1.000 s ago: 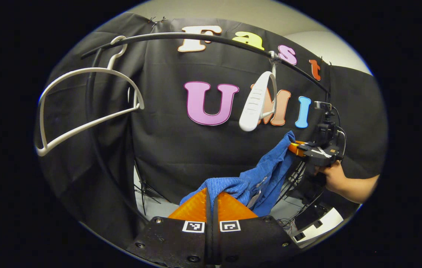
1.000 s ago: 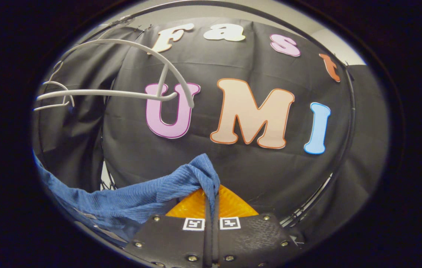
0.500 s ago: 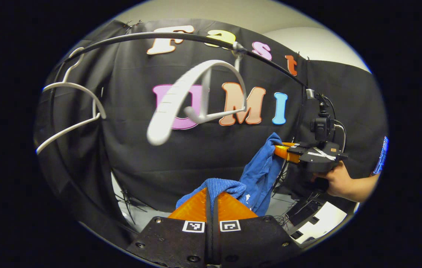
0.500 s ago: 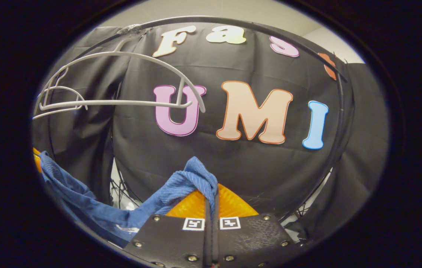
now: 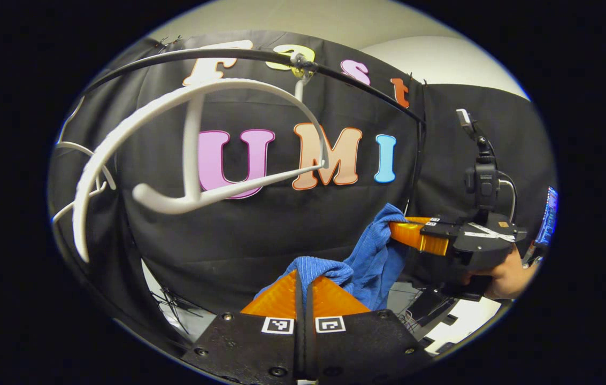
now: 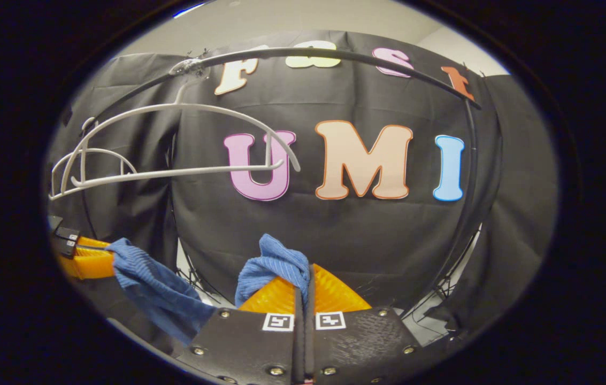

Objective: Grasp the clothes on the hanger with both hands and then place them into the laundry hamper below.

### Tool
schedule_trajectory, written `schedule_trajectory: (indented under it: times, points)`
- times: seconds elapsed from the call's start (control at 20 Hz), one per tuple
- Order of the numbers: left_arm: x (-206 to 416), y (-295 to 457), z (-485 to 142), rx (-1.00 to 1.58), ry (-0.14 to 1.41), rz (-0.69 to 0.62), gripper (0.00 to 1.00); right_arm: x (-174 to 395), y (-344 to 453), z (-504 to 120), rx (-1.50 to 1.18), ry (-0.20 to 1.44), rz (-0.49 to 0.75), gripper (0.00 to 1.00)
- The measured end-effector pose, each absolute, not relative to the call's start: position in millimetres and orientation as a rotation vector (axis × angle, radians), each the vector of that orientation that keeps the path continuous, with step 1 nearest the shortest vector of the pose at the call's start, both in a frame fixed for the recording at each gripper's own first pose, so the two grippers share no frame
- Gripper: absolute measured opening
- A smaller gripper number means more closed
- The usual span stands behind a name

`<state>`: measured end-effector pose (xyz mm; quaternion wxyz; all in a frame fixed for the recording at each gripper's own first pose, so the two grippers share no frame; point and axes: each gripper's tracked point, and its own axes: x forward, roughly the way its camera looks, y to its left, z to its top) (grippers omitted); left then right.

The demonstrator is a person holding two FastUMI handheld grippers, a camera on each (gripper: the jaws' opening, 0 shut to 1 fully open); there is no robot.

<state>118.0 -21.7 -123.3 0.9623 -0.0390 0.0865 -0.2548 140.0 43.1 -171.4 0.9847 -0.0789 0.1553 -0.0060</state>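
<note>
Two grippers pinch one blue ribbed cloth garment (image 5: 372, 262) between them, off the white plastic hanger (image 5: 196, 155) that hangs bare from the black curved rail (image 5: 356, 80). The left gripper (image 5: 303, 278) is closed on one bunched end; the right gripper (image 6: 303, 278) is clamped on the other, with the cloth sagging between.

Blue ribbed garment (image 5: 372, 262) off white hanger (image 5: 196, 155), bunched, sagging in air; hanger bare on rail.
</note>
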Motion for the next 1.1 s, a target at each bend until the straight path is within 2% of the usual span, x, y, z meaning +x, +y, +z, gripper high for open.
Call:
schedule_trajectory:
  times: [0.3,0.5,0.8,1.1]
  points:
    - [143.0,-49.0,-101.2,-0.113,0.119,-0.53,0.0,136.3,55.9,-157.4,-0.096,0.286,-0.02,0.03]
    - [151.2,-64.8,-76.1,-0.143,0.053,-0.535,0.0,139.5,71.7,-151.5,-0.065,0.303,-0.001,0.0]
    - [172.0,-66.4,-61.4,-0.179,0.038,-0.492,0.0,151.1,83.3,-140.2,-0.025,0.305,-0.014,0.03]
    - [181.8,-71.5,-96.3,-0.144,0.093,-0.455,0.01,155.6,78.1,-184.6,0.038,0.377,-0.005,0.01]
